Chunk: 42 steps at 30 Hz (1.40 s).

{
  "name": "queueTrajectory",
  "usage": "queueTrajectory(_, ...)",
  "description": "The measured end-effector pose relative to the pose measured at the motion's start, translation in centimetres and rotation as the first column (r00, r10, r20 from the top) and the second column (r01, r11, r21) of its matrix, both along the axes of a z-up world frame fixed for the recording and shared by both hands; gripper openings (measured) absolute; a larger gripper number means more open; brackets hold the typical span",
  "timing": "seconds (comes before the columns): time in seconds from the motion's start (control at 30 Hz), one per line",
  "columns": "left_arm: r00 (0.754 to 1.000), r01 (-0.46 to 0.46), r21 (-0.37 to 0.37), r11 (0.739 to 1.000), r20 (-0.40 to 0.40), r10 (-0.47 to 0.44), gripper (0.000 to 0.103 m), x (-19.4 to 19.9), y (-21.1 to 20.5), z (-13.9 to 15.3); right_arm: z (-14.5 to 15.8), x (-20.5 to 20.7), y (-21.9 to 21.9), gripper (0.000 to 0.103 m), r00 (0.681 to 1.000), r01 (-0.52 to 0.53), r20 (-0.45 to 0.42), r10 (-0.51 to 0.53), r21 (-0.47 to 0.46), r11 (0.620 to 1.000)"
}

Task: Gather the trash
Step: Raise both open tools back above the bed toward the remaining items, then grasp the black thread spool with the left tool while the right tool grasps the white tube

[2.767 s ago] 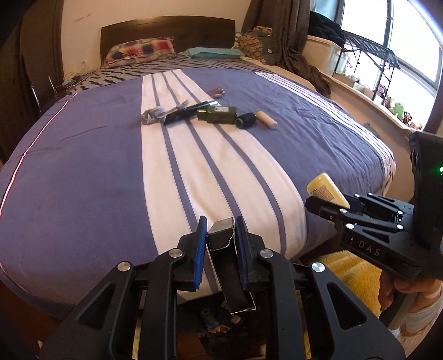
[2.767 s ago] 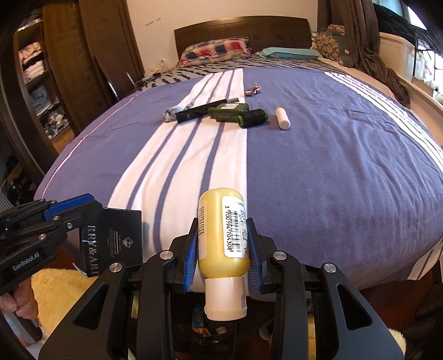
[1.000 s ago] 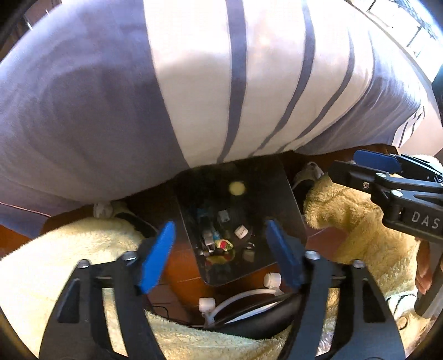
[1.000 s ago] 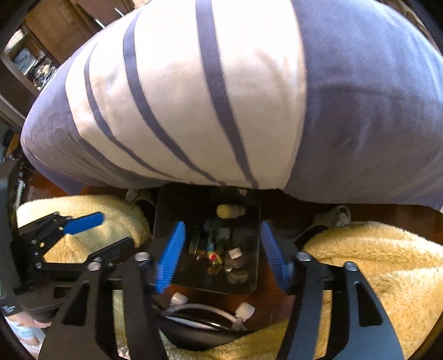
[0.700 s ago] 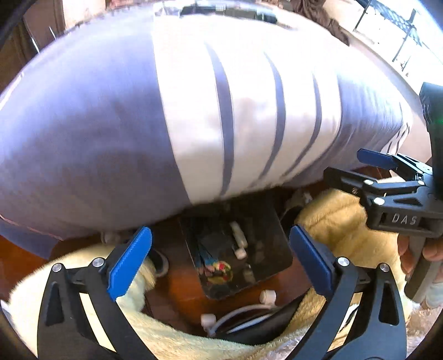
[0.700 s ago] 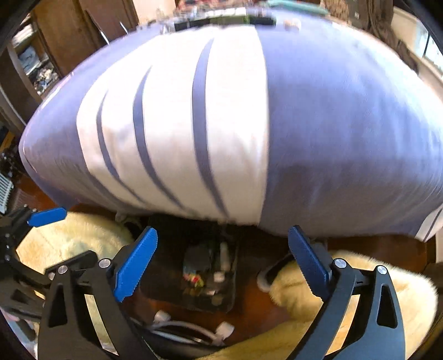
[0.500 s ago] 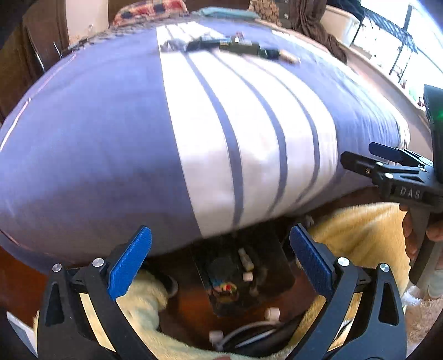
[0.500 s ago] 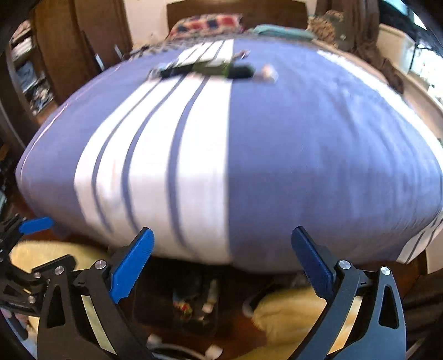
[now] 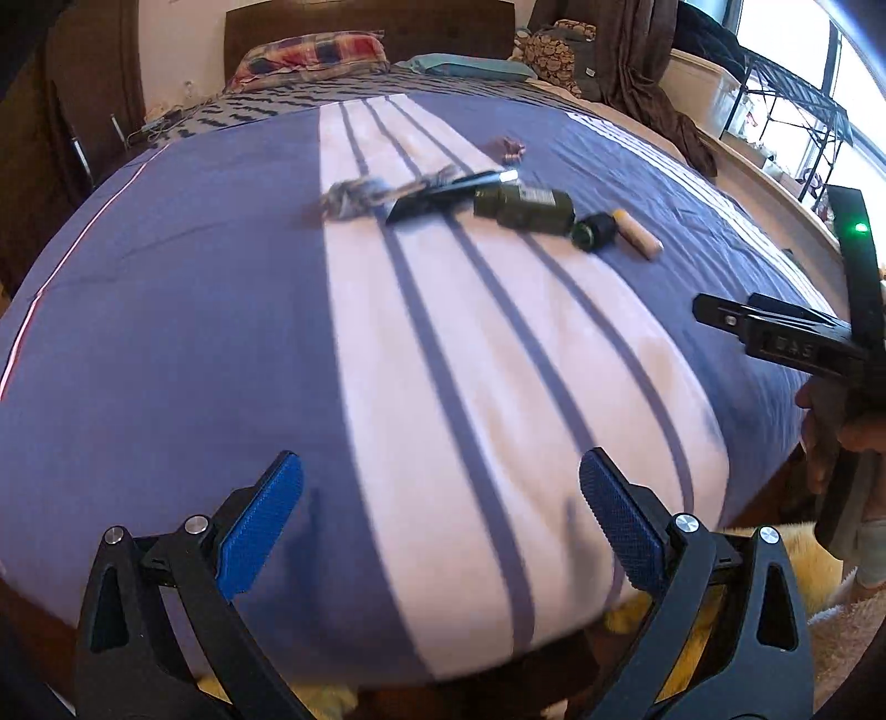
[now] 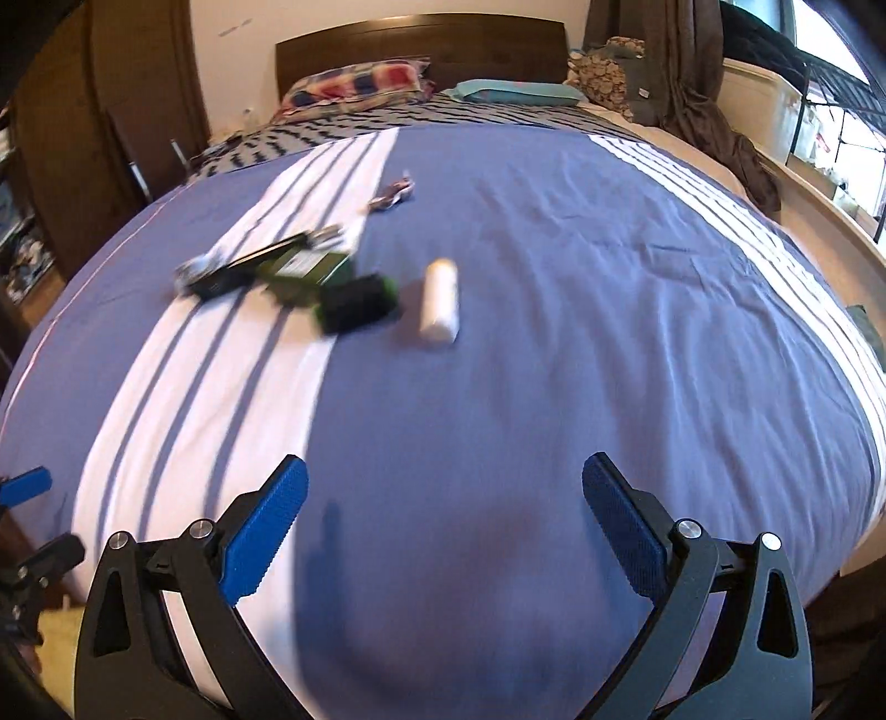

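The trash lies in a loose row across the middle of the bed point(image 10: 554, 332), far from both of my tools. From the right wrist view I read it right to left: a white cylinder point(image 10: 439, 301) alone on the blue cloth, then a black roll with a green end point(image 10: 357, 303) just beside it, a dark green box point(image 10: 308, 270) touching that roll, a long black flat piece point(image 10: 243, 266) overlapping the box, and a grey crumpled wad point(image 10: 194, 270) at the left end. A small crinkled wrapper point(image 10: 393, 194) sits apart, farther up the bed. The pieces are motion-blurred, so I cannot read any labels.

The left wrist view shows the same row: crumpled wad point(image 9: 349, 196), black flat piece point(image 9: 443, 191), green box point(image 9: 523, 207), black roll point(image 9: 592, 232), pale cylinder point(image 9: 637, 235).

My left gripper point(image 9: 440, 523) stands at its widest with nothing between the blue pads, over the near edge of the striped cover. My right gripper point(image 10: 443, 526) is also wide and empty, its jaws easing slightly inward; it shows in the left view at the right edge point(image 9: 775, 332), gripped by a hand point(image 9: 830, 432).

Only smooth bedding lies between the tools and the row. Beyond it are a plaid pillow point(image 10: 354, 83), a teal pillow point(image 10: 515, 91), the dark headboard point(image 10: 421, 41), and brown cloth point(image 10: 714, 111) draped at the far right.
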<state>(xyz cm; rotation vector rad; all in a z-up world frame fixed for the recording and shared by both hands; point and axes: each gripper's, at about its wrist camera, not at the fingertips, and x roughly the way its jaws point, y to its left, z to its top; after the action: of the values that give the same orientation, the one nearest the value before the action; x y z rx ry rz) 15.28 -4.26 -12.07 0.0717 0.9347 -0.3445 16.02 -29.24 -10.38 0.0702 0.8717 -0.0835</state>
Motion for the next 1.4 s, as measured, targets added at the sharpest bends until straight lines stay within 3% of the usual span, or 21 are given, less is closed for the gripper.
queueTrajectory(0.17,0.999,0.046,0.018,0.999,-0.007,-0.046,0.094,3.3,-2.5,-0.3,-0.8,4.5,-0.6,0.068,1.0,-0.001,-0.023,0.002,0.017,1.0)
queueTrajectory(0.43,0.99,0.136,0.019,0.991,-0.038,-0.135,0.079,6.8,-6.6,-1.5,-1.7,9.2,-0.7,0.051,0.999,-0.003,-0.042,0.002,-0.005,1.0)
queueTrajectory(0.5,0.988,0.15,0.018,0.988,-0.04,-0.15,0.077,7.5,-7.6,-1.7,-1.7,9.8,-0.8,0.038,0.999,-0.006,-0.041,0.005,-0.022,1.0)
queueTrajectory(0.53,0.987,0.158,0.018,0.987,-0.038,-0.157,0.077,7.9,-8.2,-1.7,-1.6,10.0,-0.8,0.025,0.999,-0.01,-0.04,0.009,-0.024,1.0)
queueTrajectory(0.57,0.986,0.164,0.015,0.986,-0.036,-0.163,0.077,8.3,-8.8,-1.7,-1.6,10.1,-1.1,0.021,0.999,-0.009,-0.036,0.009,-0.022,1.0)
queueTrajectory(0.73,0.981,0.192,0.005,0.981,-0.04,-0.191,0.075,10.6,-11.4,-1.8,-1.2,9.1,-2.4,0.021,0.999,-0.034,-0.03,0.035,0.007,0.999)
queueTrajectory(0.87,0.975,0.219,-0.016,0.976,-0.044,-0.22,0.065,12.3,-13.2,-1.8,-0.9,7.7,-3.7,0.021,1.0,-0.026,-0.016,0.026,0.027,0.999)
queueTrajectory(1.13,0.97,0.24,-0.021,0.971,-0.038,-0.24,0.062,14.8,-16.9,-2.0,-0.7,6.1,-5.0,0.021,1.0,-0.012,-0.006,0.012,0.008,1.0)
queueTrajectory(1.23,0.973,0.23,0.004,0.973,-0.04,-0.229,0.043,15.4,-17.9,-2.1,-0.5,5.6,-5.1,0.021,1.0,-0.007,-0.002,0.007,0.005,1.0)
queueTrajectory(1.4,0.97,0.241,0.028,0.97,-0.042,-0.24,0.039,14.1,-17.7,-1.8,-0.4,4.1,-5.4,0.021,1.0,0.002,-0.001,-0.002,0.015,1.0)
